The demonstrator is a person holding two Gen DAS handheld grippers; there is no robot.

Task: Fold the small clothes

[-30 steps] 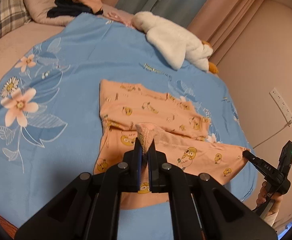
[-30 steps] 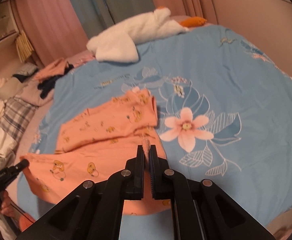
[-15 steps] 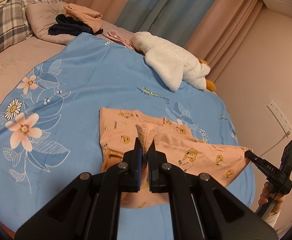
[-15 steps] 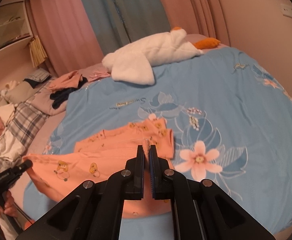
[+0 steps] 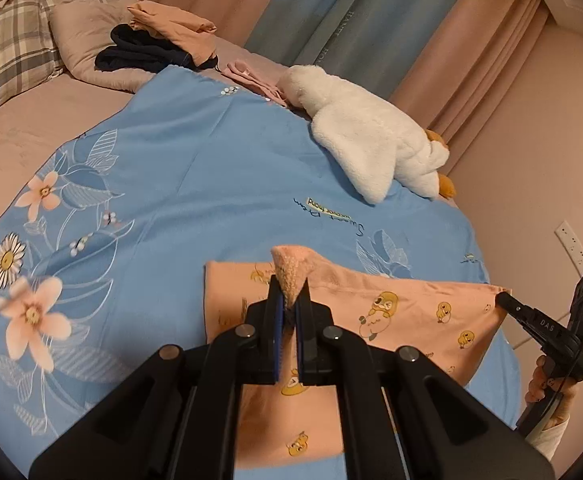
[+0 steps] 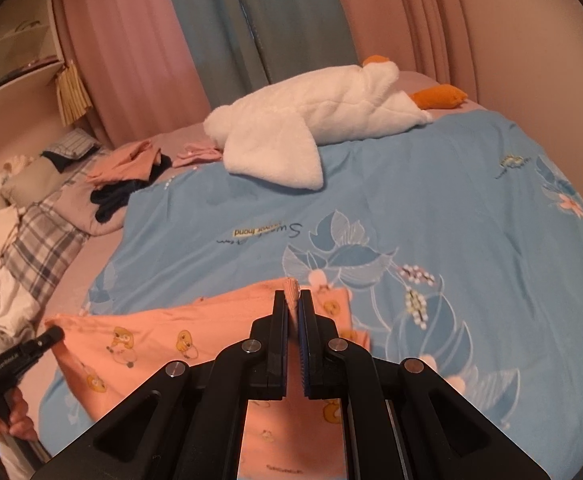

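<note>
Both claws pinching garment (image 5: 407, 312) edge, blue sheet (image 5: 211, 168) beyond

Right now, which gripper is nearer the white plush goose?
Right, by a modest margin. The right gripper, clamped on the orange duck-print garment, sits at the garment corner on the goose's side. The left gripper pinches the opposite corner, farther across the blue floral duvet.

Garment (image 5: 403, 312): soft matt orange cloth, printed ducks, fuzzy fleece on inner face I see at pinched edge. Left gripper (image 5: 287, 312) and right gripper (image 6: 295, 312): matt black plastic, dull silver metal pins; I see blue pads lining jaws. Quilt (image 5: 195, 168): smooth matt blue cotton, floral print. Goose toy (image 6: 323, 120): white plush, nubbly. Curtains (image 6: 139, 40): matt woven cloth.
</note>
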